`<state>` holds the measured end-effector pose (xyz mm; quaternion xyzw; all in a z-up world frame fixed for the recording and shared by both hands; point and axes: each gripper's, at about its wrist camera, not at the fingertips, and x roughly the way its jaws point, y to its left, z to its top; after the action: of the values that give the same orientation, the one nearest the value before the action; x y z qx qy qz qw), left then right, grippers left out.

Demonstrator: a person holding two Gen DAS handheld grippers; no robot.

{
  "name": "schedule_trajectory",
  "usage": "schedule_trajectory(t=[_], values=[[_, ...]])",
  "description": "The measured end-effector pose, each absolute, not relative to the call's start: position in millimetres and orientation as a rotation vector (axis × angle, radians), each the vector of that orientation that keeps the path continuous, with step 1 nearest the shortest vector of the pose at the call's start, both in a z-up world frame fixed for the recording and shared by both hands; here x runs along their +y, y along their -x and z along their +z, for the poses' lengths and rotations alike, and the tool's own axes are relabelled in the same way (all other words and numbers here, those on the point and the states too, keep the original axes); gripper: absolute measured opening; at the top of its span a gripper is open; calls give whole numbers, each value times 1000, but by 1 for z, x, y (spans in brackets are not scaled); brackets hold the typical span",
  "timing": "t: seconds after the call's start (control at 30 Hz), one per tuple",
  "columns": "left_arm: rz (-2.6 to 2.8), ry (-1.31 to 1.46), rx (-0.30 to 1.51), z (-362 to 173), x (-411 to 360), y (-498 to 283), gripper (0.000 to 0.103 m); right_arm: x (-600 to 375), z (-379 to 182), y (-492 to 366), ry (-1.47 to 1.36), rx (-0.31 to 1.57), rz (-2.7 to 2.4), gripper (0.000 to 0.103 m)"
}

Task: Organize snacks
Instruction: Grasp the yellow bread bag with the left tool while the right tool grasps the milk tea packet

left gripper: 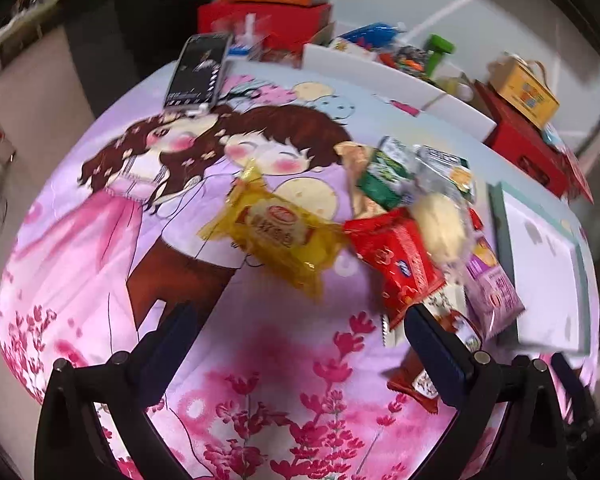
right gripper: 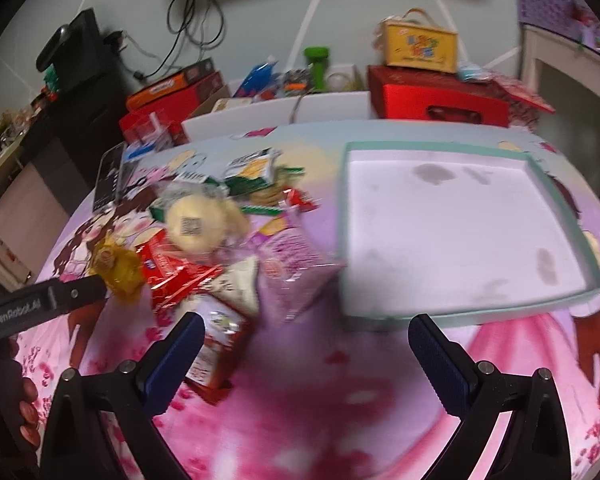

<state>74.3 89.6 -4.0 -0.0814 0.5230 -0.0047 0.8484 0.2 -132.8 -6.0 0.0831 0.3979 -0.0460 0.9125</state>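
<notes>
on the cartoon-print cloth (left gripper: 100, 220), snack pile (right gripper: 220, 248) beside tray (right gripper: 556, 208); both grippers' fingers spread.

Free cloth in front, crowded snacks in the middle

The tablecloth (right gripper: 300, 400) near both cameras is bare, so a gripper can pass there. The snack pile (right gripper: 220, 240) lies just left of the tray (right gripper: 452, 312), touching its left edge. The tray floor is open. Behind, a white box (right gripper: 276, 114) and red boxes (right gripper: 436, 100) block the far edge.
</notes>
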Motion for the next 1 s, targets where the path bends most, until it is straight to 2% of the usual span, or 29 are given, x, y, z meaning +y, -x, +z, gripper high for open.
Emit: schedule_trajectory(t=[0.8, 1.0], values=[[118, 346, 1196, -46, 121, -148, 103, -83, -57, -68, -185, 1047, -10, 103], [155, 305, 1186, -51, 122, -158, 103, -87, -57, -68, -208, 1043, -25, 96]])
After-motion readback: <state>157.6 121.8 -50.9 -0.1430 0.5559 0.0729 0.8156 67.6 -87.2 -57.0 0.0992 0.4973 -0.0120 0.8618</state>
